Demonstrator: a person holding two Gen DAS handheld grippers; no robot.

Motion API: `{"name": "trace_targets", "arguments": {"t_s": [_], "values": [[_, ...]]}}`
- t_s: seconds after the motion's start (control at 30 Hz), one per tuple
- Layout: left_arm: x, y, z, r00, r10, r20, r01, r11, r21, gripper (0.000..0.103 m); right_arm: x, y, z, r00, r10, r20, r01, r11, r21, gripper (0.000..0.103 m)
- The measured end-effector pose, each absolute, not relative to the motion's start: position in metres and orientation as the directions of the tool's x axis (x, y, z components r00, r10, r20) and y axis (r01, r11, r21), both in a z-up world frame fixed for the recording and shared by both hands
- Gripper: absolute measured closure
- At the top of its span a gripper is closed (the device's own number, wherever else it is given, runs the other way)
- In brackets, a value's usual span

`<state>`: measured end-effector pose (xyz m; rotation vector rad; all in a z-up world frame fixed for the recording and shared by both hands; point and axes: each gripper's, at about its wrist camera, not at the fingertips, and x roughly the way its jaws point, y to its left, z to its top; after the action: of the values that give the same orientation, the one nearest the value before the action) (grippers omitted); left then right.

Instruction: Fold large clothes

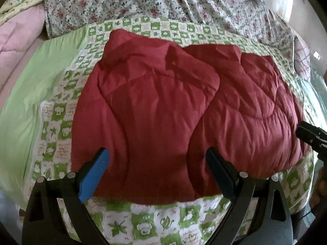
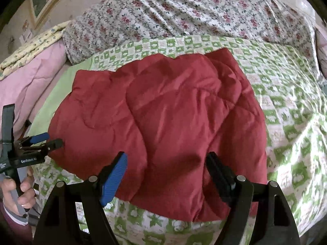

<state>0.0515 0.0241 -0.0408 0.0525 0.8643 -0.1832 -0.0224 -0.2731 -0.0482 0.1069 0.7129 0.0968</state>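
Red padded jacket (image 1: 184, 110), lying folded on the green-checked bedsheet (image 1: 143, 222), is held by neither left gripper (image 1: 157, 175) nor right gripper (image 2: 166, 175), fingers spread apart and empty, so the puffy layers may be sprung open unless pressed flat.

1. The left gripper (image 1: 157, 159) and the right gripper (image 2: 166, 164) each have black curved arms studded with silver rivets.
2. Each carries one ribbed blue pad (image 2: 114, 180) facing a black finger.
3. The left gripper body bears white "GenRobot.AI" lettering (image 2: 28, 161).
4. Below that lettering: grey handle, maroon sleeve (image 2: 12, 227).
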Motion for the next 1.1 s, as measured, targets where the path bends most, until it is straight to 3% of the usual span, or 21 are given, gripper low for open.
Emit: {"name": "trace_targets", "arguments": {"t_s": [0.3, 0.6, 0.7, 1.1], "values": [[0.101, 0.03, -0.054, 0.601, -0.147, -0.785, 0.14, 0.987, -0.078, 0.007, 0.027, -0.292, -0.064, 0.715, 0.085, -0.694, 0.002, 0.992, 0.124, 0.021], [0.119, 0.023, -0.062, 0.592, -0.133, -0.795, 0.138, 0.988, -0.063, 0.003, 0.037, -0.296, -0.066, 0.719, 0.072, -0.691, 0.033, 0.99, 0.137, 0.02], [0.119, 0.023, -0.062, 0.594, -0.131, -0.794, 0.141, 0.988, -0.058, 0.003, 0.029, -0.296, -0.056, 0.739, 0.051, -0.672, 0.042, 0.992, 0.121, 0.025], [0.115, 0.022, -0.06, 0.615, -0.12, -0.78, 0.135, 0.99, -0.046, 0.002, 0.033, -0.302, -0.071, 0.74, 0.09, -0.667, 0.029, 0.986, 0.165, 0.021]]}}
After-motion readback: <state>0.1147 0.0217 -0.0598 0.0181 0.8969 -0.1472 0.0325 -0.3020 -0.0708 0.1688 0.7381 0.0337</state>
